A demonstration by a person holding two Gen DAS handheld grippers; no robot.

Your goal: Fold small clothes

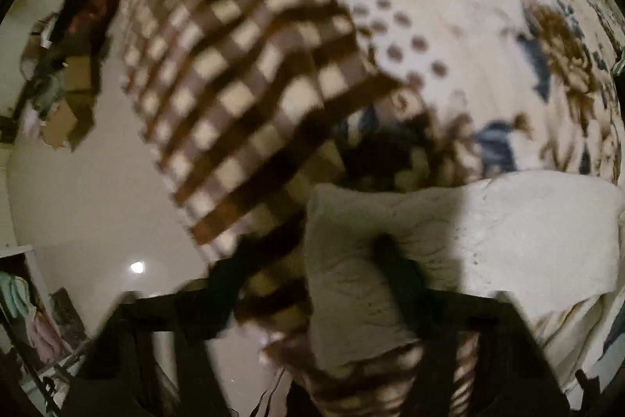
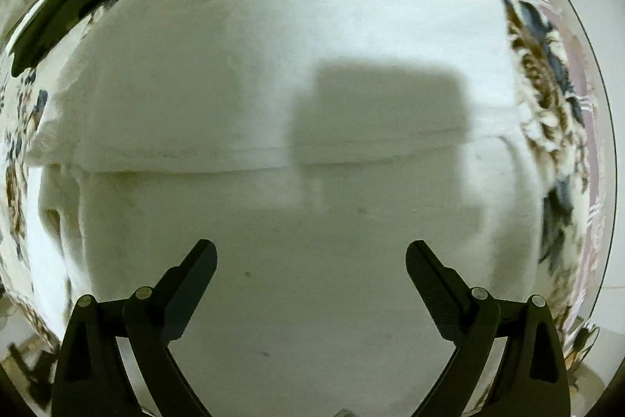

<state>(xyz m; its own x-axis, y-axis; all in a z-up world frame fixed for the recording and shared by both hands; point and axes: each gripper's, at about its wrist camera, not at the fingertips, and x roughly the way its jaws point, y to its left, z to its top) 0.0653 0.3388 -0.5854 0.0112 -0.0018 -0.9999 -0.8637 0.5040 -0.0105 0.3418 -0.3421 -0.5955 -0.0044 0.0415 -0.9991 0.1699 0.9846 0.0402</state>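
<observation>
Two grippers show: the left gripper (image 1: pixel 312 268) has its jaws pinching a white cloth (image 1: pixel 508 229), with a brown checked cloth (image 1: pixel 242 85) draped beside; the right gripper (image 2: pixel 311 256) holds its jaws spread above a white garment (image 2: pixel 273 65) on the floral bedspread (image 2: pixel 547 81).

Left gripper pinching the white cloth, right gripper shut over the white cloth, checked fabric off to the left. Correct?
Not quite. The right gripper is open: the right wrist view shows its fingers spread wide above the white cloth, gripping nothing. The rest holds: the left gripper pinches the cloth, with the checked fabric to its left.
</observation>
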